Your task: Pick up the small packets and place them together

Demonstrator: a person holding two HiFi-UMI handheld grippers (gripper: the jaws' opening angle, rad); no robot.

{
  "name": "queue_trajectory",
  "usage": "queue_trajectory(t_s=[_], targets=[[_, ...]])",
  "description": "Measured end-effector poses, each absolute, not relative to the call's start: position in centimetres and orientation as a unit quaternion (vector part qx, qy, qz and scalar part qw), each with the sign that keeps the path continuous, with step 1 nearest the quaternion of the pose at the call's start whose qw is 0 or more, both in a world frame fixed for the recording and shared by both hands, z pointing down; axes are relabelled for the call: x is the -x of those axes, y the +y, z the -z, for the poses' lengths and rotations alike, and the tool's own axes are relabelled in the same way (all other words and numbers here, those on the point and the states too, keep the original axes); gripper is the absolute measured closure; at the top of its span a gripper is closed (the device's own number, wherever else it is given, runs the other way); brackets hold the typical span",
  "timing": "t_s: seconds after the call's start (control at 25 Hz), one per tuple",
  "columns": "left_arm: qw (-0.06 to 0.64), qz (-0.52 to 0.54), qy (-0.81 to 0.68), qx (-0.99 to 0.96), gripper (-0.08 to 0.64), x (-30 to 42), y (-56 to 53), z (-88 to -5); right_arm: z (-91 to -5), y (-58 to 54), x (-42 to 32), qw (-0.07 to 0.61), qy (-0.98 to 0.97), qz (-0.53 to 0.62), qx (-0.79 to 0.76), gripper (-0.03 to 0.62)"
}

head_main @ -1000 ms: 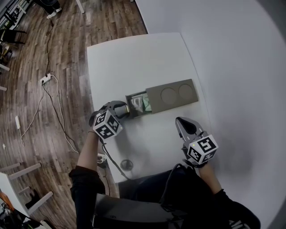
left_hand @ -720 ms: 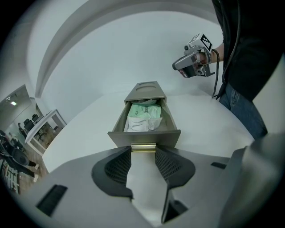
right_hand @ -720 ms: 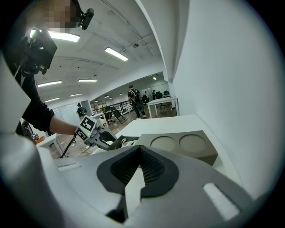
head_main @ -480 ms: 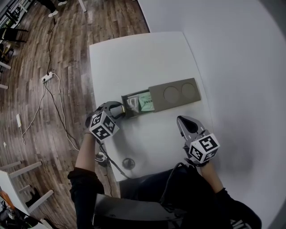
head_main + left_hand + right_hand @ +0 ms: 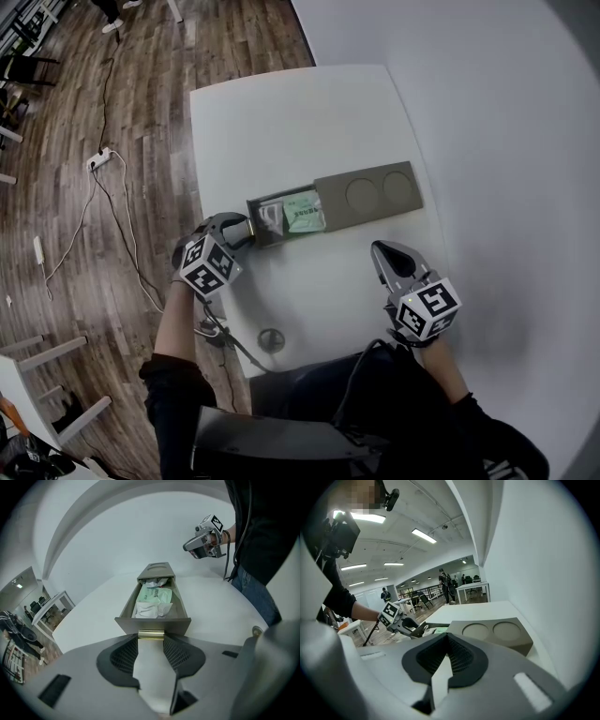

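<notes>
white worktop (image 5: 281,122): carries every item shown; its near edge is cut off by the person's body in the head view.

grey box (image 5: 370,192): lies at mid-worktop, with two round recesses in its top. a drawer (image 5: 125,610) stands pulled out of its left end. the drawer's inner end lies under the box lid and is hidden.

left tool (image 5: 151,638): at the drawer's left end, jaws spread wide. the two pads pinch the brass-coloured drawer handle (image 5: 151,633) by its ends. nothing else sits between the jaws. in the head view its marker cube (image 5: 208,265) covers most of the tool body.

right tool (image 5: 446,638): jaws pressed together, nothing between them. it is held above the near right part of the worktop, well apart from the box, and touches nothing. it points toward the box's long side.

small packets: all lie inside the open drawer, touching one another. a green packet (image 5: 158,595) lies on the side toward the box. a white packet (image 5: 149,611) lies just beside it, toward the handle. crumpled white material at the drawer's inner end cannot be told apart into separate packets, and the print on the green packet is too small to read.
</notes>
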State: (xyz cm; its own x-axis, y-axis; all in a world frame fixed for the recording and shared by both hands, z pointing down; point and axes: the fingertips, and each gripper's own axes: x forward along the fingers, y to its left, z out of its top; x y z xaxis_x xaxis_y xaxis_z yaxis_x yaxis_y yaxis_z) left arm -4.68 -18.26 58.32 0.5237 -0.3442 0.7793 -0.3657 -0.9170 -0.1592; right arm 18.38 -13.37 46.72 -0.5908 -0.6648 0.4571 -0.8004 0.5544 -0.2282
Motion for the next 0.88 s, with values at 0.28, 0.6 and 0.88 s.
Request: queue_trajectory(t_s=[0.28,0.6,0.88], targets=[[0.016,-0.442,-0.208,-0.872,0.396,5.5,-18.4,-58.0,-46.3,-13.2,-18.1,0.162,-0.864,-0.211,-0.428,0.598],[0.02,-0.452,-0.204,-0.868,0.399,6.8,-17.8,-58.4,-46.3,-13.0,-17.7,0.163,-0.862,-0.211,-0.431,0.598],[0.027,-0.462,-0.21,-0.861,0.399,9.5,-16.9,-58.3,-46.0,-12.7,-16.0,0.168,-0.865,-0.211,-0.423,0.598]])
